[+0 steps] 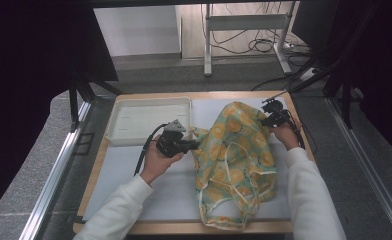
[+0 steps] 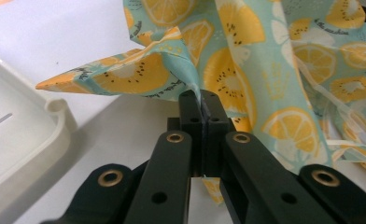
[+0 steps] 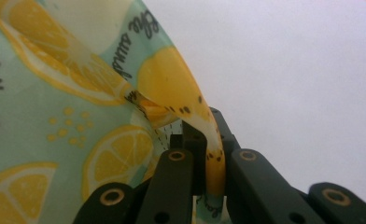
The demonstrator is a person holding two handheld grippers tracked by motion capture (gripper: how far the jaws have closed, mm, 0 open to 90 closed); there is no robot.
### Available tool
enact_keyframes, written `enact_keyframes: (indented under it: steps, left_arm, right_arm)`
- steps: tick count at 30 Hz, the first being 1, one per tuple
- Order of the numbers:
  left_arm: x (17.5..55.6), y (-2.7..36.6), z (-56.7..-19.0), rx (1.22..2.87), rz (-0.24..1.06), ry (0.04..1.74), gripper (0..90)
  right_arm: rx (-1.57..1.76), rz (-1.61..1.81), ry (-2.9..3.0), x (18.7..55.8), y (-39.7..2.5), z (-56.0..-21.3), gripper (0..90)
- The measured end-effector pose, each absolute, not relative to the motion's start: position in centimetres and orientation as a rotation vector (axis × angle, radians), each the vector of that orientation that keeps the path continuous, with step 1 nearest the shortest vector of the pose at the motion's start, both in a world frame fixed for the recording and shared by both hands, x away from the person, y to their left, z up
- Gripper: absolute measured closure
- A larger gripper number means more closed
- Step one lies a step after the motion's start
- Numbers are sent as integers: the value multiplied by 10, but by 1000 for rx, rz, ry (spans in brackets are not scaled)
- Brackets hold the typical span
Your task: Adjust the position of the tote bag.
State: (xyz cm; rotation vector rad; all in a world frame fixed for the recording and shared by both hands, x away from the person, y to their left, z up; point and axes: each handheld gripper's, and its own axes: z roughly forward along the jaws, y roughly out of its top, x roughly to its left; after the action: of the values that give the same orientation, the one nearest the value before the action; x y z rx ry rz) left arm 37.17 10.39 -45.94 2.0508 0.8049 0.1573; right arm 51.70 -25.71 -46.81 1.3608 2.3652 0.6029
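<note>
Work in hand: a soft cloth tote bag printed with orange and lemon slices on pale teal point(image 1: 236, 160) is being handled by both hand-held grippers on the white mat that covers the wooden table point(image 1: 134, 175).
Where the bag is: right of centre on the mat, its far end raised between the two grippers, its near end and thin cream handles slumped toward the table's near edge.
Left hand-held gripper point(image 1: 193, 145): jaws closed tight on a fold at the bag's left edge — in the left gripper view point(image 2: 202, 100) the cloth runs down into the seam between them.
Right hand-held gripper point(image 1: 273, 116): jaws nearly closed on a rolled hem at the bag's far right corner; in the right gripper view point(image 3: 208, 122) the yellow hem passes between them.
Done so far: both far corners look pinched and lifted, as I judge it.
Left to do: the body is crumpled and bunched, the handles loose — spreading, flattening or folding is not yet done.
Edges: the bag's near end lies just at the mat's near edge; the right gripper is near the table's right edge.
Open room: bare mat lies to the near left of the bag; a shallow white plastic tray point(image 1: 115, 117) takes up the far left corner, just beside the left gripper.
</note>
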Motion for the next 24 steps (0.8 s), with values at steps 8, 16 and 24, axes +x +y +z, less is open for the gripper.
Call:
enact_keyframes:
  steps: [8,16,24]
  left_arm:
    - [376,106,-465,2045,164,822,874]
    - [378,113,-471,2018,206,874,642]
    - [369,122,-466,1965,292,939,394]
  right_arm:
    - [1345,640,2333,505,-271,-463,699]
    - [1339,738,2262,471,-295,-439,530]
    - [1299,804,2269,432,-304,-430,504]
